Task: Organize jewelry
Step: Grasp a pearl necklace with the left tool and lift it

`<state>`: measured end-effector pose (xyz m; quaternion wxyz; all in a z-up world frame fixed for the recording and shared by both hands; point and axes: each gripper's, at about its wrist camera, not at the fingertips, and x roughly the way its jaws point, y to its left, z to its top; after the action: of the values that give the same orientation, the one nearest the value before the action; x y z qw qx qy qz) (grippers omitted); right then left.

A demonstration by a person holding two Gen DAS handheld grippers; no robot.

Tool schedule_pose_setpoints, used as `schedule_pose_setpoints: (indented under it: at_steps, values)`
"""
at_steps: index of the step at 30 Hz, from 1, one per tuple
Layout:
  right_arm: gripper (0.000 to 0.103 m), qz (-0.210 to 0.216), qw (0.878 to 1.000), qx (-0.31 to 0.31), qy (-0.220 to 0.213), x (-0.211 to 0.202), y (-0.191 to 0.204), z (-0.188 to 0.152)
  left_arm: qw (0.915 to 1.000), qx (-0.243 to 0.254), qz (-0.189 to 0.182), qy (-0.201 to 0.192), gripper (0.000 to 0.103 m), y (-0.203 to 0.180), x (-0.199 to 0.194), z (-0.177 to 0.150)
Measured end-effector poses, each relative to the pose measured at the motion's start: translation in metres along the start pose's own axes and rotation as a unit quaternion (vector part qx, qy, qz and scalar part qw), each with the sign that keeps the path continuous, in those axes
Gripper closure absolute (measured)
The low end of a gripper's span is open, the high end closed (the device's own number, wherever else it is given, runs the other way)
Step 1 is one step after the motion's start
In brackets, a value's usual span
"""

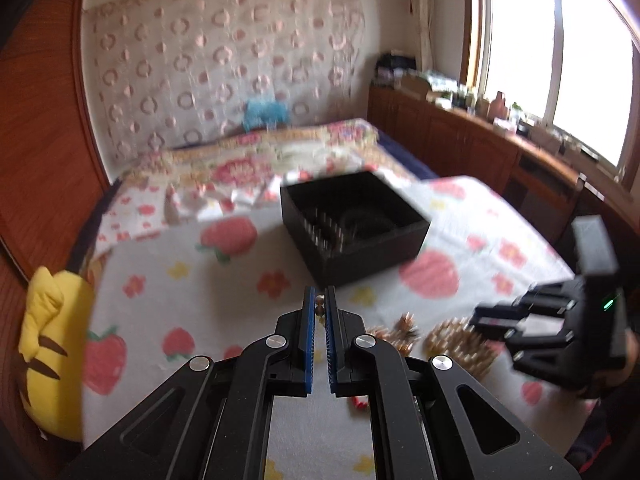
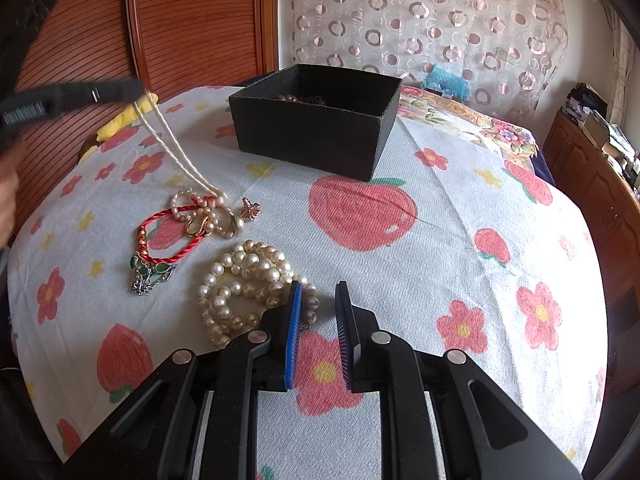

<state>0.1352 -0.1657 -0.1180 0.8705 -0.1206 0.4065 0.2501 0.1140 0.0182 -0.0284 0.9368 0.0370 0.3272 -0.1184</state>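
Observation:
My left gripper [image 1: 319, 304] is shut on a thin pearl strand [image 1: 320, 307], pinched at the very tips of its blue pads. In the right wrist view that strand [image 2: 176, 152] runs taut from the raised left gripper [image 2: 134, 90] down to a tangle of small pieces [image 2: 208, 216] on the cloth. My right gripper [image 2: 318, 308] hovers low over the cloth with a narrow gap and nothing between its pads. A heap of large pearls [image 2: 244, 280] lies against its left finger. The black open box [image 2: 316, 128] stands farther back with some jewelry inside.
A red cord bracelet [image 2: 168, 236], a green and silver pendant [image 2: 148, 274] and a rose-gold flower earring [image 2: 251, 210] lie left of the pearls. The strawberry-print cloth [image 2: 440, 248] covers the bed. A yellow plush toy [image 1: 52, 344] sits at the left edge, with wooden cabinets [image 1: 460, 136] along the window.

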Motion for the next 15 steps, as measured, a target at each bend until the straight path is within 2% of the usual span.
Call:
schedule_pose_setpoints:
  at_steps: [5, 12, 15]
  values:
    - [0.084, 0.003, 1.0, 0.003, 0.0, 0.0, 0.001, 0.0, 0.9994, 0.001, -0.002, -0.034, 0.099, -0.004, -0.025, 0.014]
    - [0.084, 0.001, 1.0, 0.0, 0.001, -0.001, 0.0, -0.001, 0.9982, 0.001, -0.004, -0.059, 0.099, -0.007, -0.046, 0.025]
    - [0.094, 0.002, 1.0, -0.018, 0.003, 0.0, 0.004, 0.002, 0.9978, 0.004, -0.002, -0.066, 0.099, -0.008, -0.051, 0.029]
